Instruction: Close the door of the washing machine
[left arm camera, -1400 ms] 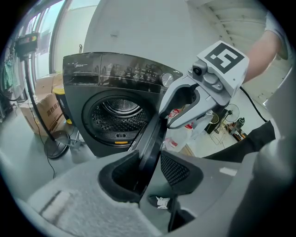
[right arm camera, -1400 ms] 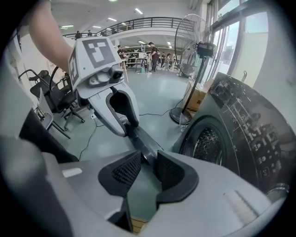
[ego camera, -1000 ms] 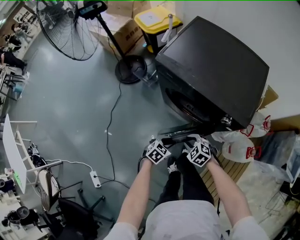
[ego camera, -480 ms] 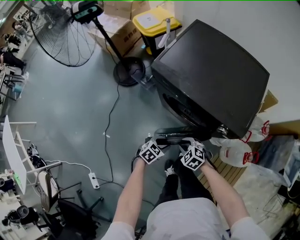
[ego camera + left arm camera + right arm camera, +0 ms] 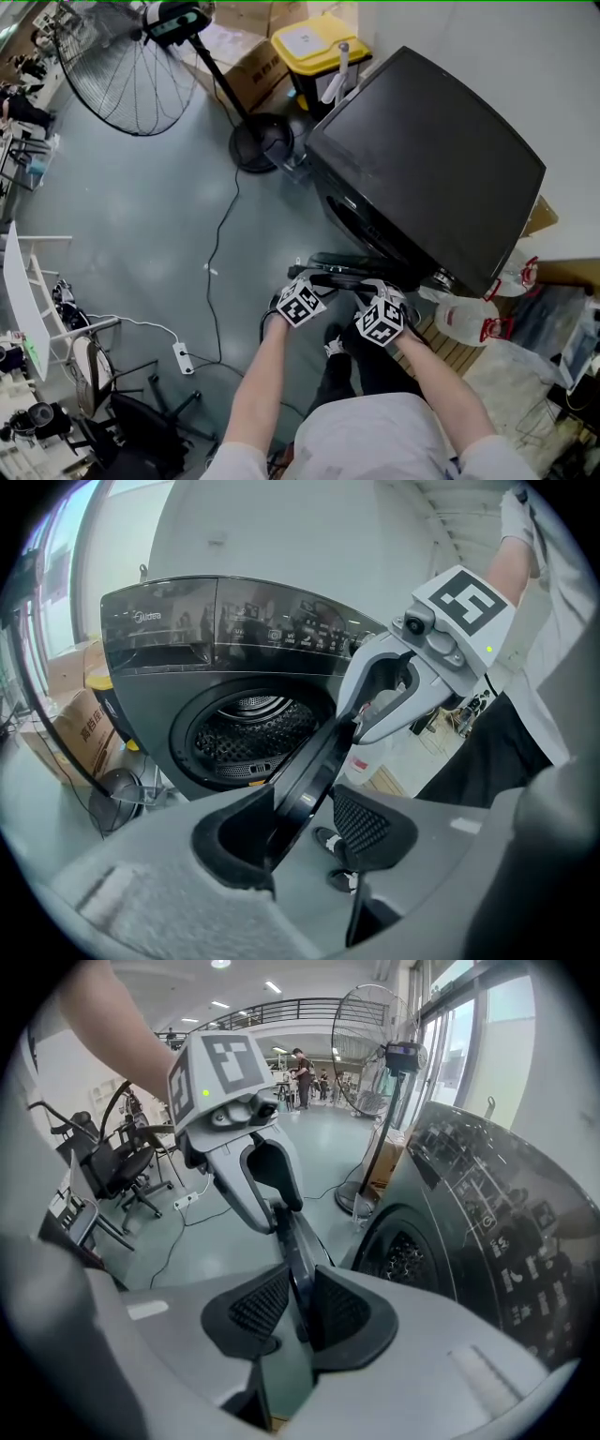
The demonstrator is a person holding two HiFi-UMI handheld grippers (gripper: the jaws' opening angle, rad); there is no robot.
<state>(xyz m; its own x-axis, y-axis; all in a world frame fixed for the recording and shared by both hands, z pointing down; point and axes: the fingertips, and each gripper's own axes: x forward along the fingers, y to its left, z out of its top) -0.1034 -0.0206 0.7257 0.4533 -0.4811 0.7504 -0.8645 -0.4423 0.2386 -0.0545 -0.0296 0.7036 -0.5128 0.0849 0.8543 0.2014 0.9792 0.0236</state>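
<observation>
The black washing machine (image 5: 431,159) stands at the right with its round door (image 5: 342,269) swung out towards me and the drum (image 5: 246,726) showing. My left gripper (image 5: 302,283) straddles the door's rim (image 5: 314,761). Its jaws are opening, and a gap shows beside the right pad (image 5: 370,822). My right gripper (image 5: 375,289) sits further along the same rim (image 5: 291,1241). Its jaws are closing and both pads (image 5: 337,1312) lie against the rim. Each gripper also appears in the other's view: the right gripper's body (image 5: 398,682) and the left gripper's body (image 5: 246,1162).
A pedestal fan (image 5: 131,66) with a round base (image 5: 262,141), a yellow bin (image 5: 319,42) and cardboard boxes (image 5: 248,70) stand beyond the machine. A cable (image 5: 220,244) runs to a power strip (image 5: 181,356). White bags (image 5: 478,321) and a slatted board (image 5: 450,349) lie at the right.
Both grippers have shifted a little to the left along with the door's outer edge. The left gripper's jaws have widened and the right gripper's jaws have narrowed onto the rim.
</observation>
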